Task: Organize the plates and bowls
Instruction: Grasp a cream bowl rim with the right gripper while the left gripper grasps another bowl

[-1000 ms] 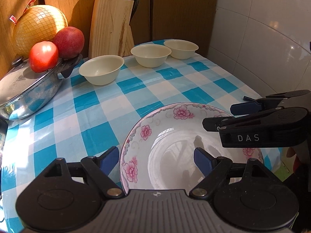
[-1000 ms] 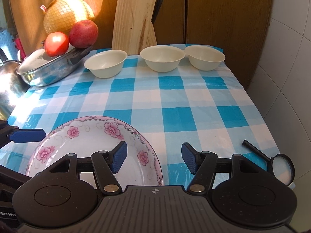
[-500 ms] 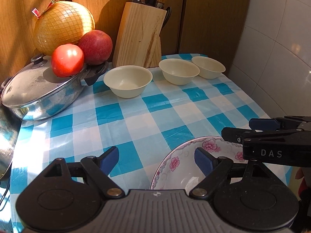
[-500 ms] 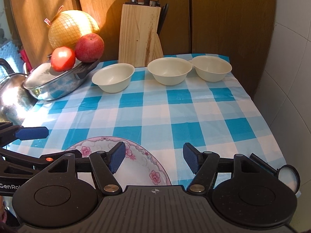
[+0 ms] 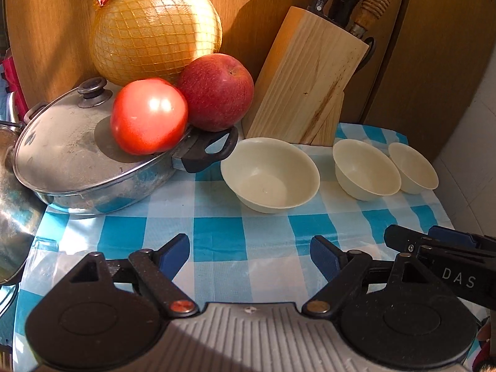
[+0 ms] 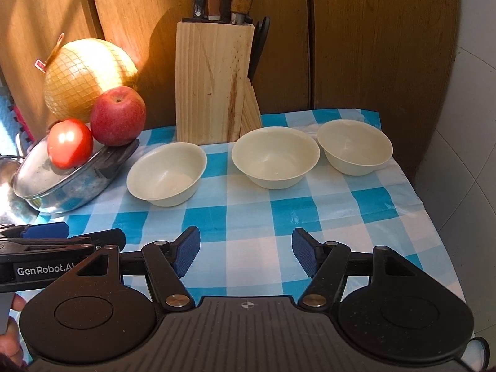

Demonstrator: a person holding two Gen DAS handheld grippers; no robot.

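Observation:
Three cream bowls stand in a row at the back of the blue checked table: the left bowl, the middle bowl and the right bowl. My left gripper is open and empty, above the cloth in front of the left bowl. My right gripper is open and empty, in front of the middle bowl. Each gripper shows at the edge of the other's view. The flowered plate is out of view.
A steel lidded pan with a tomato and an apple on it sits at back left, with a netted pomelo behind. A wooden knife block stands behind the bowls. White tiled wall on the right.
Both grippers have moved forward and up from over the flowered plate toward the bowls. The plate has dropped out of both views. Both stay open.

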